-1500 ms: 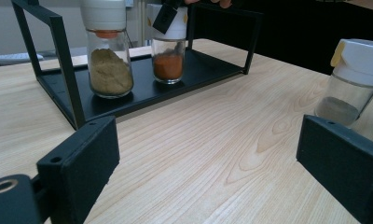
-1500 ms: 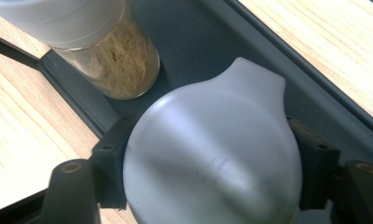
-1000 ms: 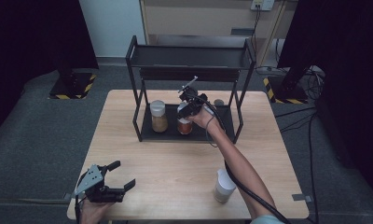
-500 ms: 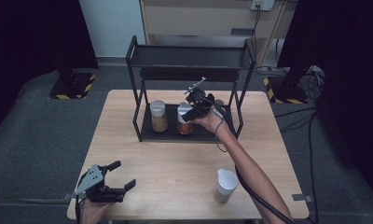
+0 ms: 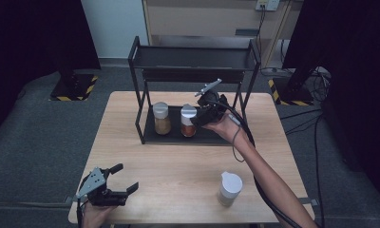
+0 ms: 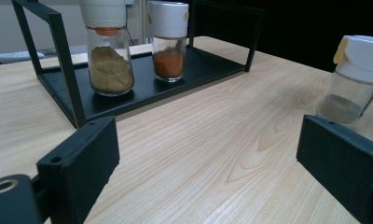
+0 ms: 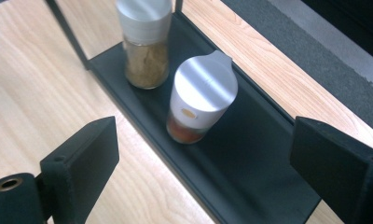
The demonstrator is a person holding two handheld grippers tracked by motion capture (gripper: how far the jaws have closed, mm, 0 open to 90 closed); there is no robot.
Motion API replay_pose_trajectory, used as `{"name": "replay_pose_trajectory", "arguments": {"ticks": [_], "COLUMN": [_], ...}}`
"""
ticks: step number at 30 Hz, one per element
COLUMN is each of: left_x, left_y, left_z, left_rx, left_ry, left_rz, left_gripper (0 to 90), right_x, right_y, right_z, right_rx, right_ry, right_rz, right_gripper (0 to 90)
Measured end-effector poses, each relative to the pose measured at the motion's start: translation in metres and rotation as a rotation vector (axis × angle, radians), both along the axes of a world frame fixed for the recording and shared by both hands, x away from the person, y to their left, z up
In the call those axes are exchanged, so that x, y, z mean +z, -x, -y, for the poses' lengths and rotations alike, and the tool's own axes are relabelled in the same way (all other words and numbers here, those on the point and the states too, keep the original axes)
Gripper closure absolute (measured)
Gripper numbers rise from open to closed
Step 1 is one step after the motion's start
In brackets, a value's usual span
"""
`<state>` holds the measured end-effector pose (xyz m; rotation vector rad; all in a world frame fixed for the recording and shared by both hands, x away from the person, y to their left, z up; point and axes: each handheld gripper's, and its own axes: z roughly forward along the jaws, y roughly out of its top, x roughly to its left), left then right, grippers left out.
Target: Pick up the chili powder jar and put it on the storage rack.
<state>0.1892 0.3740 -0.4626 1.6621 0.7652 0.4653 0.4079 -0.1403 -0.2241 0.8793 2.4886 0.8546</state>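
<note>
Jaws of both grippers stand apart, right gripper (image 5: 201,115) seemingly just beside red spice jar (image 5: 188,121), gripping nothing

matt black metal rack (image 5: 193,57), glass jars (image 5: 188,122)

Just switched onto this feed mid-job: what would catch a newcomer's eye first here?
First the black rack at the table's far side, with two white-capped spice jars on its lower shelf: a tan-filled jar and an orange-filled jar. The right gripper hangs open just right of the orange-filled jar, nothing between its jaws. A third jar stands alone near the front edge, and the left gripper rests open at the front left corner.
</note>
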Motion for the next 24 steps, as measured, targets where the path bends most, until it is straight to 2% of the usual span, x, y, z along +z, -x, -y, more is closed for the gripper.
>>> {"name": "replay_pose_trajectory", "arguments": {"ticks": [6,12,19,24], "left_x": [0.0,0.0,0.0,0.0], "left_y": [0.0,0.0,0.0,0.0], "left_z": [0.0,0.0,0.0,0.001], "left_rx": [0.0,0.0,0.001,0.001], "left_ry": [-0.004,0.0,0.0,-0.003], "left_rz": [0.001,0.0,-0.002,-0.004], "left_gripper": [4.9,4.9,4.8,4.8], "right_x": [0.01,0.015,0.012,0.005], "right_y": [0.026,0.057,0.089,0.115], "right_z": [0.015,0.036,0.072,0.099], "right_rx": [0.025,0.043,0.04,0.042], "right_ry": [-0.031,-0.072,-0.145,-0.195], "right_rz": [0.029,0.08,0.13,0.166], "right_gripper": [7.9,7.5,7.7,7.9]}}
